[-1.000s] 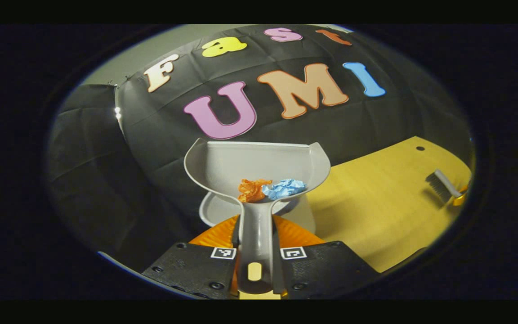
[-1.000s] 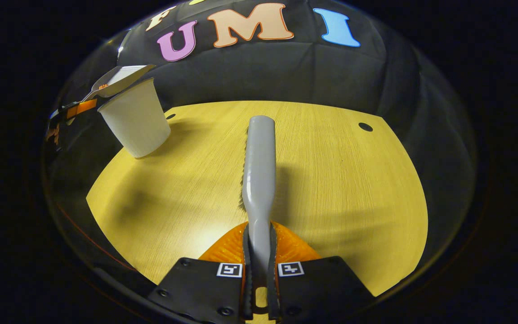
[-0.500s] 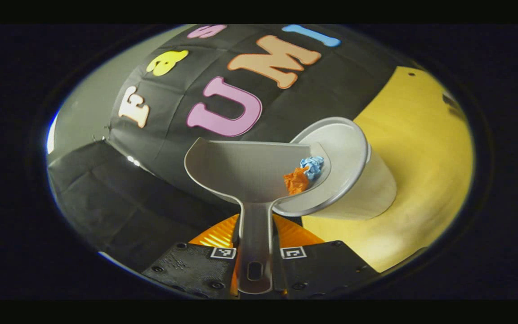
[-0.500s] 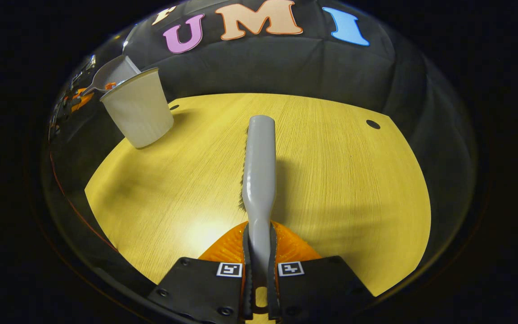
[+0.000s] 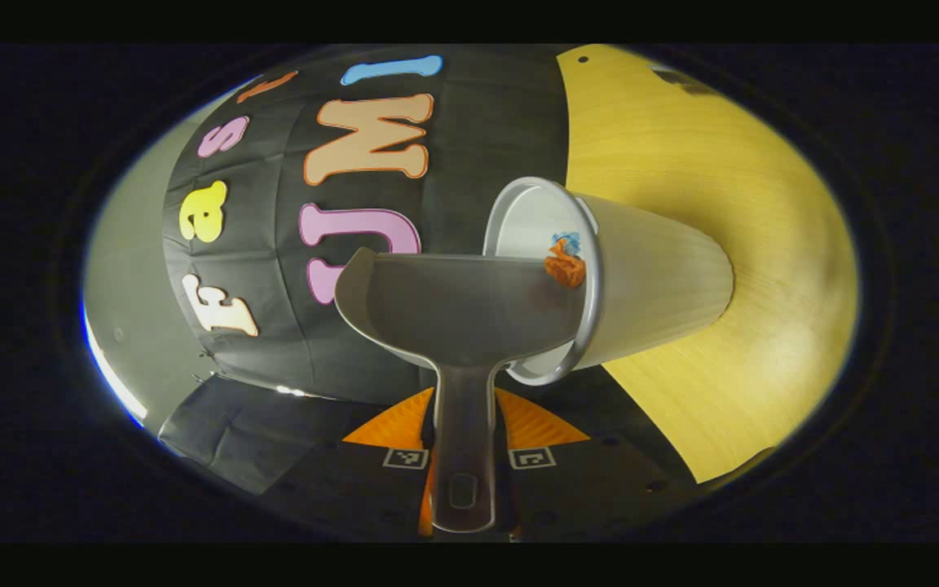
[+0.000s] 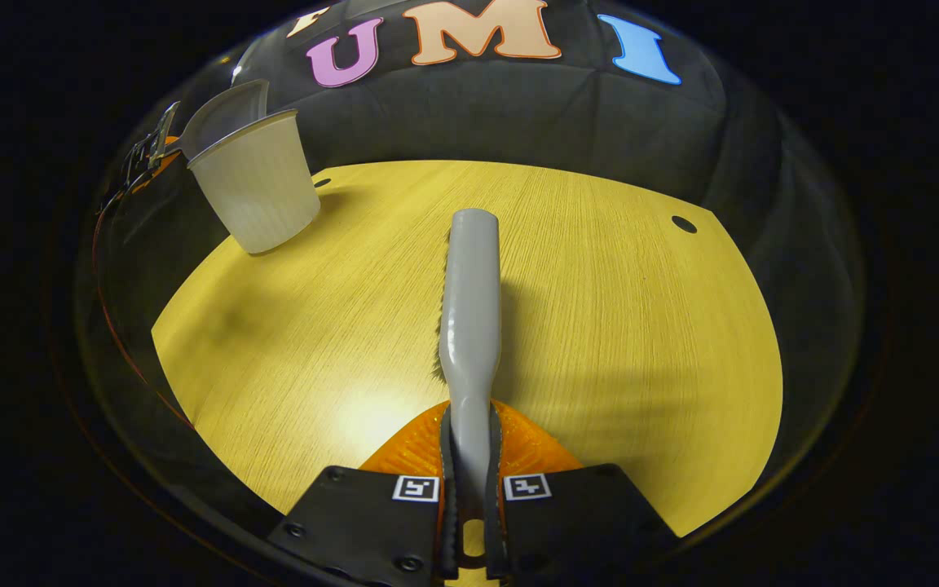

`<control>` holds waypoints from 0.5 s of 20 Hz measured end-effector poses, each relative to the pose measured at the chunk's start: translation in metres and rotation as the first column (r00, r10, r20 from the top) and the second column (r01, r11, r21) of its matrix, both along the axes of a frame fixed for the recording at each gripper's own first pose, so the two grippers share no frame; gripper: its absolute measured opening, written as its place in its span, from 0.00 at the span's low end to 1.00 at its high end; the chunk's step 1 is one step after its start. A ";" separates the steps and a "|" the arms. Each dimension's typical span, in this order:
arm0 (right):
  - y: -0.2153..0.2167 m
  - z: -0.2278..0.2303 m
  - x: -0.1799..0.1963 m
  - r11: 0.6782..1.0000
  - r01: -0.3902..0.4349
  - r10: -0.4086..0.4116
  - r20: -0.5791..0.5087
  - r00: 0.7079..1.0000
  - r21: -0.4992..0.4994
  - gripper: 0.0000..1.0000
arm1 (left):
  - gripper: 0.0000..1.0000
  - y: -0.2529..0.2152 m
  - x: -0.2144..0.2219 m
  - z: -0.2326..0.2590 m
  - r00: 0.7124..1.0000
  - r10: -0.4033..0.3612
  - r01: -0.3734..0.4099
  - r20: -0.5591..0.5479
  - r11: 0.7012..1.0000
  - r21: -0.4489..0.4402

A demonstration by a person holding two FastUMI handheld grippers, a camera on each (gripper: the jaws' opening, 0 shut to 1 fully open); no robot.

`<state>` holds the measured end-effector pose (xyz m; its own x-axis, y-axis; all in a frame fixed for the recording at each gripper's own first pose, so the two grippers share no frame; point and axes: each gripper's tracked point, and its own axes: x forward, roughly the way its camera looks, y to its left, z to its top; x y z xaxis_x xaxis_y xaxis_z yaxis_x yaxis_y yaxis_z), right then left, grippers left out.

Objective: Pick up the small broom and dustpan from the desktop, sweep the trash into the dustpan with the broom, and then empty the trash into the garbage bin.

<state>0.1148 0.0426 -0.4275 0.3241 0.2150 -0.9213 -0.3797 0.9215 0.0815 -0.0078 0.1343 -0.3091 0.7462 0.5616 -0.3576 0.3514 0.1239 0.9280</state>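
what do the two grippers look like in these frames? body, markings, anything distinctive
Both look alike. Left gripper: two flat black finger plates with screw heads, each carrying a small square black-and-white fiducial tag near the inner edge, and a ribbed orange fan-shaped piece ahead of the plates. Right gripper: same black plates, tags and orange ribbed part, plus serrated inner edges along the fingers. No cables or sleeves visible.

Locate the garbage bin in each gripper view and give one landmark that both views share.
Left gripper view: the garbage bin sits right of centre, its mouth turned toward the camera, behind the tilted dustpan, with orange and blue paper scraps at its rim.
Right gripper view: the garbage bin stands at the upper left on the far corner of the desktop.
Shared landmark: the dustpan tipped over the bin's mouth.
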 end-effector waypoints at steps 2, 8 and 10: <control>0.000 0.001 0.000 1.000 0.008 -0.008 0.002 1.000 0.003 0.15 | 0.22 0.000 -0.003 -0.001 0.999 0.030 -0.029 0.017 0.998 -0.049; 0.000 0.005 0.002 0.999 0.042 -0.043 0.020 0.999 0.033 0.15 | 0.20 -0.010 -0.002 -0.003 0.950 0.247 -0.153 0.191 0.901 -0.407; -0.002 0.009 0.002 0.998 0.051 -0.052 0.030 0.998 0.040 0.15 | 0.20 -0.029 -0.001 0.011 0.921 0.302 -0.137 0.246 0.843 -0.520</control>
